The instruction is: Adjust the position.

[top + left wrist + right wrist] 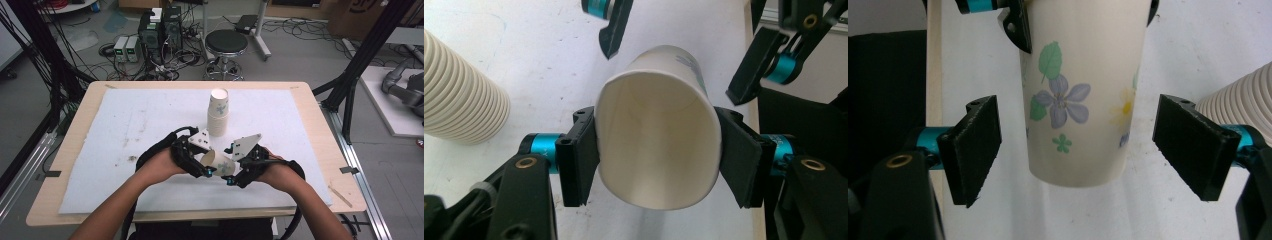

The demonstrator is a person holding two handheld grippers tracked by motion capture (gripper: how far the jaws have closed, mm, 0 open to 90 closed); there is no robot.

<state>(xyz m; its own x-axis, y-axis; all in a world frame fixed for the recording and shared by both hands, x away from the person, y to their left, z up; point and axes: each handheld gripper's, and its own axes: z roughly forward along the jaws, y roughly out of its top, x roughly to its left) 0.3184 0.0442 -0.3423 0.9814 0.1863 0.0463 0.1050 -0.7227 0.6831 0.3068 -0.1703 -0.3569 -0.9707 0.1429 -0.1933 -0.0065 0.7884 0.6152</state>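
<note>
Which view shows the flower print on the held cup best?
The right gripper view: the paper cup faces it side-on, with the purple flower sharp between its open pads. The left gripper view looks into the cup's mouth, showing just a print sliver. The high view shows it small.

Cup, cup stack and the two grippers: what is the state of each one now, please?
Cup: on its side in the air, squeezed near the rim.
Stack: upright on the table, apart from the grippers.
Left gripper: shut on the cup.
Right gripper: open, fingers either side of the cup, not touching.
</note>
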